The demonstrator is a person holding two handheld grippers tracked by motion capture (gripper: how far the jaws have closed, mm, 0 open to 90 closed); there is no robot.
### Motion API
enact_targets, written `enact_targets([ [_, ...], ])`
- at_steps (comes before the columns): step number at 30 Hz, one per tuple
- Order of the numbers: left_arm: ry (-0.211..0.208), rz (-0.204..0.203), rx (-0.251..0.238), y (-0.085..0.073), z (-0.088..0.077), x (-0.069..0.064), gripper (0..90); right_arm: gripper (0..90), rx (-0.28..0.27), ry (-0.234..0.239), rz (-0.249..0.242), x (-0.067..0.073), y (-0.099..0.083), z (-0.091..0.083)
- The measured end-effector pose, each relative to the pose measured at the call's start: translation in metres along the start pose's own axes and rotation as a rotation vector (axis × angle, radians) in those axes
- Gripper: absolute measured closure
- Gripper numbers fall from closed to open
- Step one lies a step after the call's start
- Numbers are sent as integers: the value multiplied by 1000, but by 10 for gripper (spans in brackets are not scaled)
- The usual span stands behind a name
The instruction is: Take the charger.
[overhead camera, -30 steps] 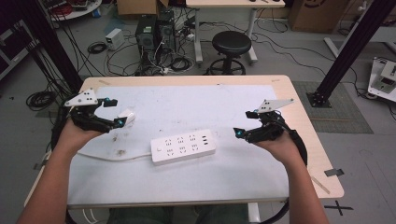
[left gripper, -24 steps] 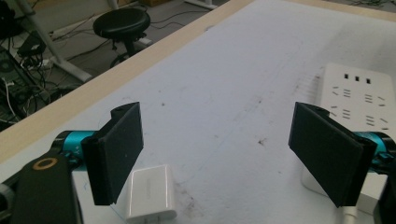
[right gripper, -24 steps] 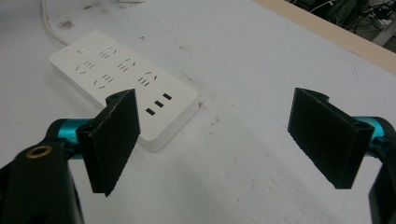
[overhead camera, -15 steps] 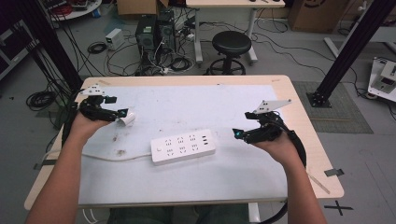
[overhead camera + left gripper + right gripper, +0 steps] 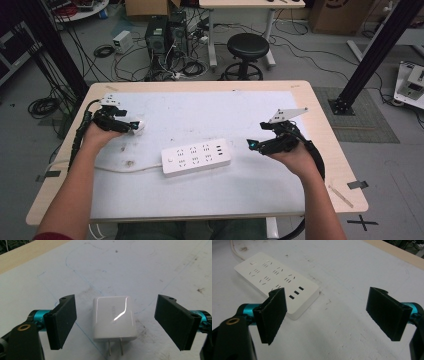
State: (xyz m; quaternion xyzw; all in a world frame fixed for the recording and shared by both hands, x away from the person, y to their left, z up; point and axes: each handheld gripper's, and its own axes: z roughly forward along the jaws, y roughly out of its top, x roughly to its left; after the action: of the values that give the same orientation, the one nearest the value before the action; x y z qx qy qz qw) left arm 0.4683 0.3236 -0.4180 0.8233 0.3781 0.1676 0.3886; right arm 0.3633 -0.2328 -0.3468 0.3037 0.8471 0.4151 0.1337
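Observation:
A white plug adapter (image 5: 114, 317) lies flat on the white mat, its two prongs pointing toward the camera. My left gripper (image 5: 122, 323) is open around it, one black pad on each side, with gaps between pads and adapter. From above, the adapter (image 5: 138, 125) sits at the left gripper's (image 5: 129, 126) tips near the table's left side. A white power strip (image 5: 196, 157) lies mid-table, its cord running off to the left. My right gripper (image 5: 256, 144) hovers open just right of the strip (image 5: 277, 280), nothing between its pads.
The white mat (image 5: 210, 112) covers most of the wooden table (image 5: 327, 150). A strip cord (image 5: 125, 170) crosses the mat's left part. A stool (image 5: 248, 47), cables and computer boxes stand on the floor beyond the far edge.
My left gripper has moved toward the far left and turned, the adapter staying at its tips. The right gripper and the power strip have held their places.

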Motion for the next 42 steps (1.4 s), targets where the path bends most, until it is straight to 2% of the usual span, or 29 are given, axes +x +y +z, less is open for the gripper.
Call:
enact_targets([
  [1,5,7,27,-2,6,0,179,171,-3,0,-4,0,0,0],
  [5,8,-1,56,-5,13,0,179,171,-1,1,-4,-1,0,0],
  [15,10,-14,86,-8,18,0,181,171,-1,2,-3,1,0,-1],
  [20,22,-22,107,-10,19,2,212,172,-5,3,-4,2,0,-3],
  [29,19,-15,109,-10,20,2,269,172,-7,2,-5,1,0,-4],
  [30,20,-16,109,-11,21,2,299,171,-9,2,-3,1,0,-4],
  [42,18,-10,116,-11,22,1,359,172,-4,1,4,0,1,-3],
])
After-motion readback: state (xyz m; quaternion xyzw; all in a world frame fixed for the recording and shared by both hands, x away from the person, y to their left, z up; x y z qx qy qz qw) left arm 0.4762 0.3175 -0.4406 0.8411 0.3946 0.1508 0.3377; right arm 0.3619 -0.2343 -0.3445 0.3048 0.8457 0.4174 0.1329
